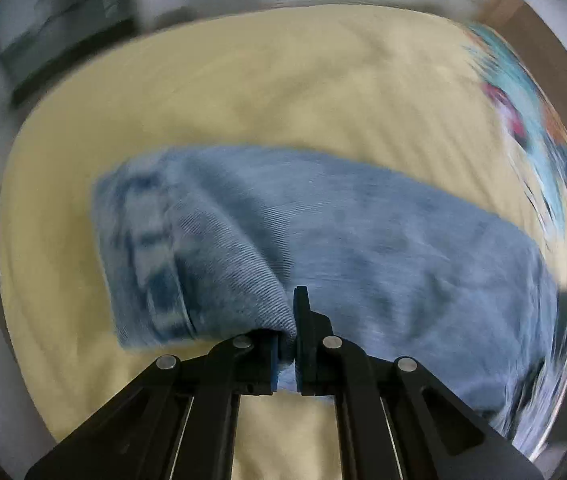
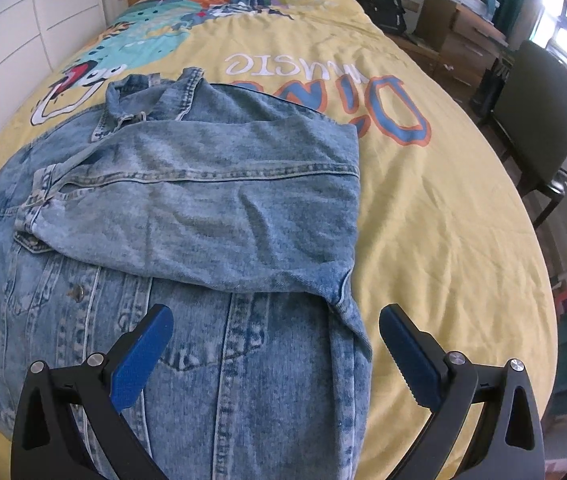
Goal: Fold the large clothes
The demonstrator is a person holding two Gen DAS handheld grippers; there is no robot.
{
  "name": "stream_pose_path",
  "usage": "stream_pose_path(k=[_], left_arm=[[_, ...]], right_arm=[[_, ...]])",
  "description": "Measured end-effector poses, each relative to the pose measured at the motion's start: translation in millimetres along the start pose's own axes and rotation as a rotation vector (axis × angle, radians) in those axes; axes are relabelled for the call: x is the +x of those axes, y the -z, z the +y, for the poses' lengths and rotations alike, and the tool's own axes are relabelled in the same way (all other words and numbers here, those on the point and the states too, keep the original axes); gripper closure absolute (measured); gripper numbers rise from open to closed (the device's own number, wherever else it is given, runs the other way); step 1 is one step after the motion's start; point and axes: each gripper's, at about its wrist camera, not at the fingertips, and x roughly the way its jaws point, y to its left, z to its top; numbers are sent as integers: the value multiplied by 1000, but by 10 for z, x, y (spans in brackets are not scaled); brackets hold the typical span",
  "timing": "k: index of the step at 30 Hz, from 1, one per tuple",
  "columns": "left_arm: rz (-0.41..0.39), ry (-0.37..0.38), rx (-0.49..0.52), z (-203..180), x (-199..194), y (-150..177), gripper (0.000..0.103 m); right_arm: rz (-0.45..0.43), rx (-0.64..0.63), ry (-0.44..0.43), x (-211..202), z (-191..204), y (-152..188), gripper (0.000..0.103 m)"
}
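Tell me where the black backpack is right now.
In the right wrist view, the black backpack sits at the top right, beside the far corner of the yellow bed, left of the cardboard boxes.

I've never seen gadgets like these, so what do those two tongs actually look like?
Both the left tongs and right tongs are matte black frames with angular arms, round silver rivets at the joints and flat blue pads inside; the right pad's edge looks toothed. No cables show.

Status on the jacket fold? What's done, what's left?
Done: one sleeve lies folded across the denim jacket on the yellow bed. In hand: the left tool is shut on a fold of denim, and that view is blurred. The right tool hangs open above the jacket's lower part, gripping nothing. Left: probably the other sleeve and folding the body.
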Motion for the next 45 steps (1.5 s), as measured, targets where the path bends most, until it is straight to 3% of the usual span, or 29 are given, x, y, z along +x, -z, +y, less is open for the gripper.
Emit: stream_pose_path(k=[5, 13, 26, 29, 36, 45], left_arm=[[-26, 88, 233, -674, -331, 173, 100], [-21, 261, 458, -1989, -433, 314, 100], [-2, 428, 821, -4088, -332, 1436, 100], [48, 443, 848, -4309, -120, 1694, 100], [178, 340, 876, -4420, 669, 2081, 100], [203, 276, 897, -4424, 858, 2174, 96]], right_arm=[[-3, 6, 0, 13, 4, -44, 0], [-21, 3, -8, -16, 49, -143, 0], [-56, 29, 4, -89, -76, -337, 1], [-59, 60, 5, -100, -151, -348, 0], [-35, 63, -2, -38, -184, -279, 0], [1, 74, -16, 85, -201, -159, 1]])
